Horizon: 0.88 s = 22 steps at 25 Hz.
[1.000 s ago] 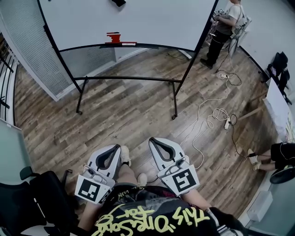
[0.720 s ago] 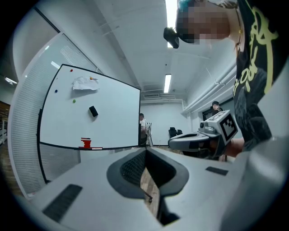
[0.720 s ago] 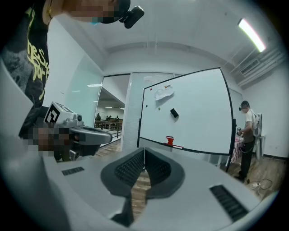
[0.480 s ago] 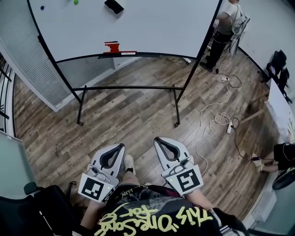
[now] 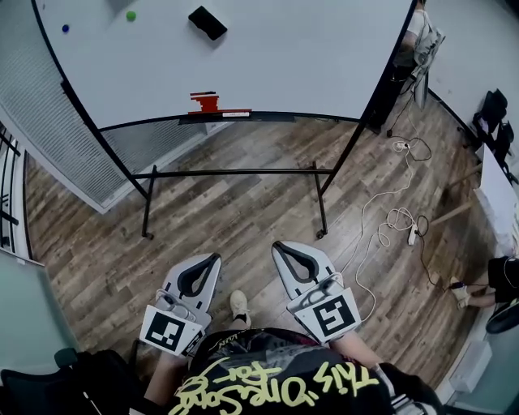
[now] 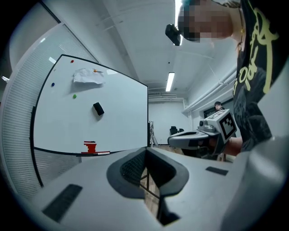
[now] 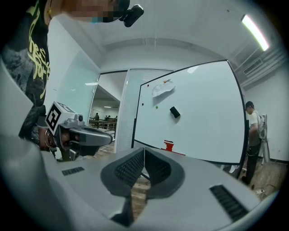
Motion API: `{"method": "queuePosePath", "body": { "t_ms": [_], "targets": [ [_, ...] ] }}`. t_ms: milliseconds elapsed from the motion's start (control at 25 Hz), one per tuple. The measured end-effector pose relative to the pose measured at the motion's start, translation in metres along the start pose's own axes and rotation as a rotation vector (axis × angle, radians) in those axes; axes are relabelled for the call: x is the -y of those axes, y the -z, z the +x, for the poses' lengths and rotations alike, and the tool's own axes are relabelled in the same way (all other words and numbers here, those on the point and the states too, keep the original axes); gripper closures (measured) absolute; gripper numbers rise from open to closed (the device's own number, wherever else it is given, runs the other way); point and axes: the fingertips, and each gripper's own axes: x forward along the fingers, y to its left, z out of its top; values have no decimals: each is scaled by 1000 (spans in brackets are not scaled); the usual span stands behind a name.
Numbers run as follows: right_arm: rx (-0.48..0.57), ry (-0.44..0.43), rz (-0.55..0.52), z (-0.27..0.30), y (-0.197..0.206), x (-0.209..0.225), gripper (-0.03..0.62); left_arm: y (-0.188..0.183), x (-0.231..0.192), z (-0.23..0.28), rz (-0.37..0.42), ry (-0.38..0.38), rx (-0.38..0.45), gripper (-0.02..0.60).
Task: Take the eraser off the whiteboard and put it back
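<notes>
A black eraser [image 5: 208, 22] clings to the whiteboard [image 5: 284, 57] near its upper left; it also shows as the eraser [image 6: 98, 108] and the eraser [image 7: 174, 112] in the two gripper views. My left gripper [image 5: 201, 267] and right gripper [image 5: 288, 253] are held level, side by side, well short of the board. Both have their jaws shut with nothing between them. In the left gripper view the right gripper [image 6: 176, 140] shows at the right. The left gripper [image 7: 106, 137] shows at the left of the right gripper view.
A red object [image 5: 206, 102] rests on the board's tray. Small magnets [image 5: 130, 15] and a paper [image 6: 88, 76] sit on the board. The stand's black legs [image 5: 321, 207] rest on the wood floor. Cables [image 5: 396, 219] trail at right. A person [image 7: 251, 135] stands beyond the board's right end.
Both grippers and the head view have moved closer to the whiteboard; the eraser and more of the board have come into sight.
</notes>
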Motion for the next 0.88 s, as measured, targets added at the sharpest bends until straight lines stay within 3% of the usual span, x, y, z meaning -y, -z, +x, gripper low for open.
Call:
{"method": "queuePosePath", "body": {
  "t_ms": [400, 600, 880],
  "targets": [
    [-12, 26, 24, 65, 4, 23, 583, -2, -67, 31, 14, 23, -6, 574],
    [-11, 29, 22, 91, 5, 28, 583, -9, -88, 41, -29, 26, 15, 574],
    [-9, 55, 44, 113, 8, 34, 583, -6, -111, 50, -5, 47, 12, 574]
  ]
}}
